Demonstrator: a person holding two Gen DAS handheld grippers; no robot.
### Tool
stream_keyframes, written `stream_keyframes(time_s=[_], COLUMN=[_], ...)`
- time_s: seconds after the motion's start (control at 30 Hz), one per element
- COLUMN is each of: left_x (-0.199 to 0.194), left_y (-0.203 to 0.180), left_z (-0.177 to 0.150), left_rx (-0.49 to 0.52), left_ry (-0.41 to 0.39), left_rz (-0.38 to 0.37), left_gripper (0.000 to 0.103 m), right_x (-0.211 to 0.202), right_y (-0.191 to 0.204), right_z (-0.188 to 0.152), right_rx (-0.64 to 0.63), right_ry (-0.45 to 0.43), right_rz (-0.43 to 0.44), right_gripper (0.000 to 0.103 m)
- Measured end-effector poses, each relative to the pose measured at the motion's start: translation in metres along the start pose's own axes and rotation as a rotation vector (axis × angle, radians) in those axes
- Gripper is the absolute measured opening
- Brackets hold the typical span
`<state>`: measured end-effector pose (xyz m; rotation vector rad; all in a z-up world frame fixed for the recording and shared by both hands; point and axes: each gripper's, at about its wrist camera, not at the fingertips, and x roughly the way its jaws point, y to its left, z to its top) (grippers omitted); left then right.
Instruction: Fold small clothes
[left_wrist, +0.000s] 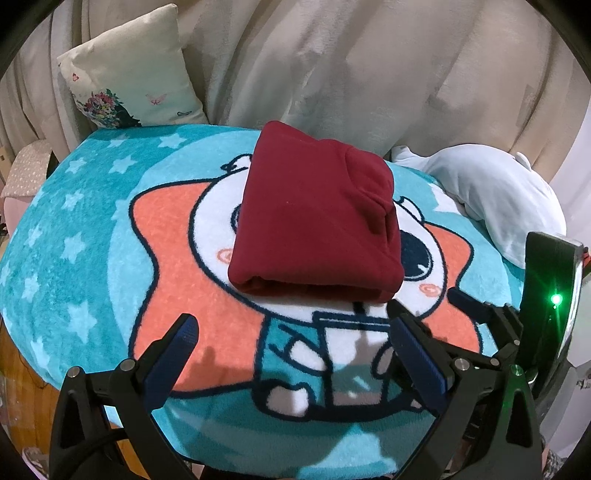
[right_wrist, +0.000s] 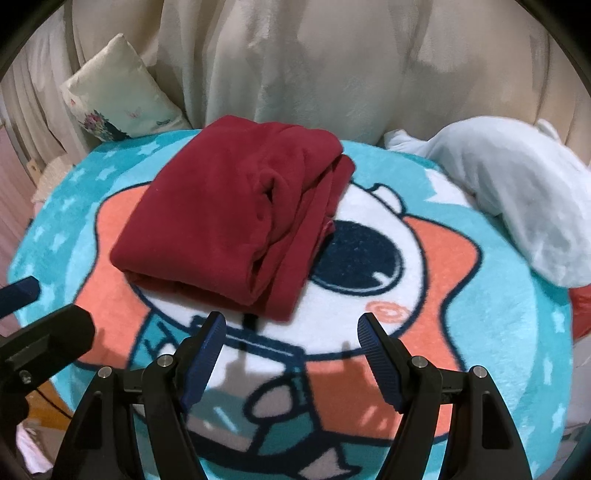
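Note:
A dark red garment lies folded into a thick block on the teal cartoon blanket. It also shows in the right wrist view, with layered edges on its right side. My left gripper is open and empty, just in front of the garment's near fold. My right gripper is open and empty, just in front of the garment's near right corner. The right gripper's body shows at the right edge of the left wrist view. The left gripper's finger shows at the left edge of the right wrist view.
A pale blue garment lies bunched at the blanket's far right, also in the right wrist view. A floral pillow leans against cream drapery at the back left. The blanket's front edge drops to a wooden floor.

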<state>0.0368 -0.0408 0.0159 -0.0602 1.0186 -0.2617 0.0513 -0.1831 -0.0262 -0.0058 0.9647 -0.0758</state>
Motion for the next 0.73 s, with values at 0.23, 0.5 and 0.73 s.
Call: stream_keyframes(time_s=[0.23,0.5,0.73], left_x=[-0.003,-0.014,-0.022], left_y=[-0.003,-0.004,-0.004], left_z=[-0.006,-0.01,-0.011], left_rx=[0.007,0.013,0.01], left_ry=[0.006,-0.018,-0.034], left_rz=[-0.007,-0.033,0.005], left_gripper=[0.103,0.103,0.102], right_x=[-0.007,-0.013,-0.016], right_y=[-0.005,-0.012,-0.015], right_z=[0.0,-0.004,-0.007], right_rx=[-0.014,0.014,0.036], right_ry=[-0.03,-0.033,-0.034], right_rz=[-0.13,-0.121,-0.092], right_gripper=[0.078,0.078,0.078])
